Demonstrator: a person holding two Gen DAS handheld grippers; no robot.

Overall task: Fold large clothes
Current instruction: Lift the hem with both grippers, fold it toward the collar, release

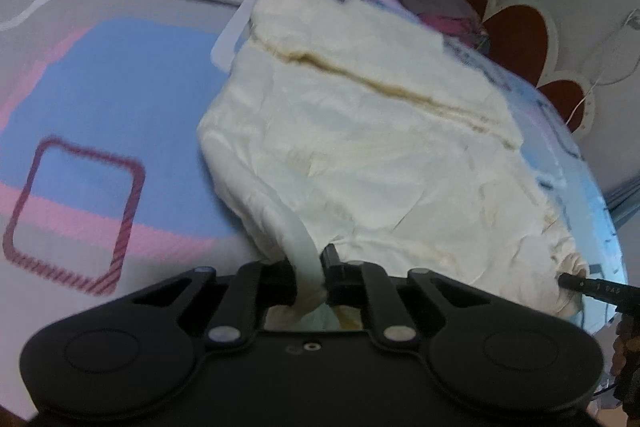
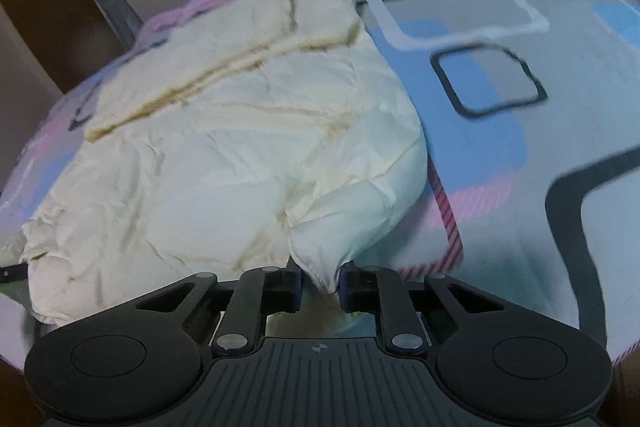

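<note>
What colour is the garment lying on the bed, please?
Cream garment, clearest in the right wrist view.

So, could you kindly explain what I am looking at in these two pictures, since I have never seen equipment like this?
No robot is involved: a person holds a two-finger tool in each hand, and each tool carries a wide-angle camera looking along its fingers. The black shape at the bottom of each picture is that tool. One picture comes from the left tool, the other from the right tool. Both look over a bed covered by a patterned sheet in pink, blue and grey. On it lies a large cream garment, rumpled. Each tool is shut on a near edge of that garment, one at either end, apparently ready to fold it.
</note>
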